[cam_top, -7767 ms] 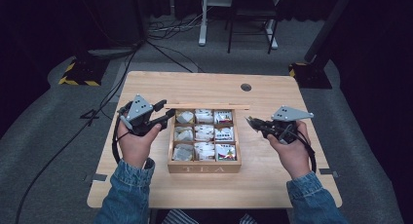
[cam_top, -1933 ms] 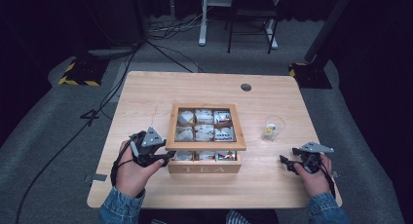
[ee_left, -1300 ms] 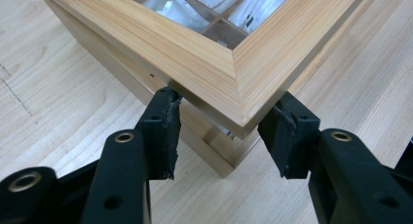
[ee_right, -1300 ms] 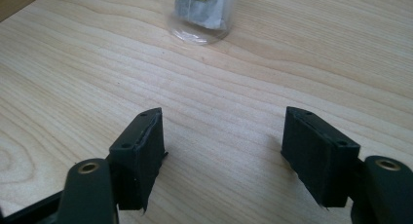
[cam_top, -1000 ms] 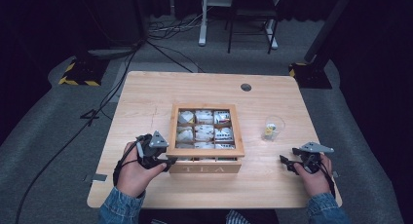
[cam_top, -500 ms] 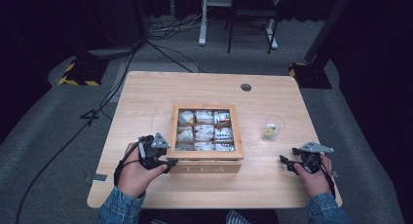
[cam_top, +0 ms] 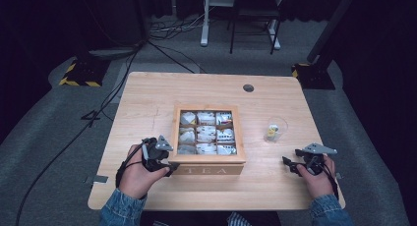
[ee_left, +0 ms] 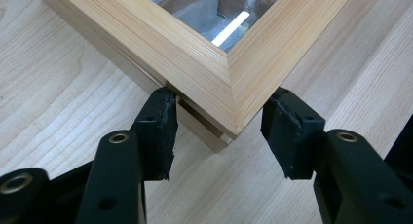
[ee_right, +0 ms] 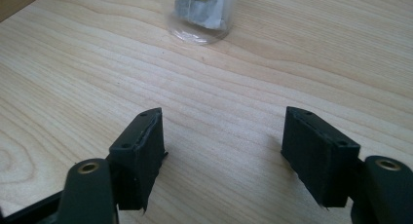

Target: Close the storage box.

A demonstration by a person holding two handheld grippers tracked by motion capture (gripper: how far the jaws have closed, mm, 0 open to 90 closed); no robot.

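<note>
A dark room with cables on grey floor surrounds my pale wooden table (cam_top: 147, 108); my left gripper (ee_left: 219, 131) straddles the tea box's (cam_top: 209, 162) near-left corner, one pad touching, the other apart; my right gripper (ee_right: 221, 151) gapes empty near the plastic cup (cam_top: 275, 129).

Left hand (cam_top: 135, 169) low, left gripper (cam_top: 169, 164) levelled, jaws half apart, pads (ee_left: 158, 131) clamping nothing. Right hand (cam_top: 314, 174) rested near table edge, right gripper (cam_top: 287, 162) wide open, empty, pointing left.
</note>
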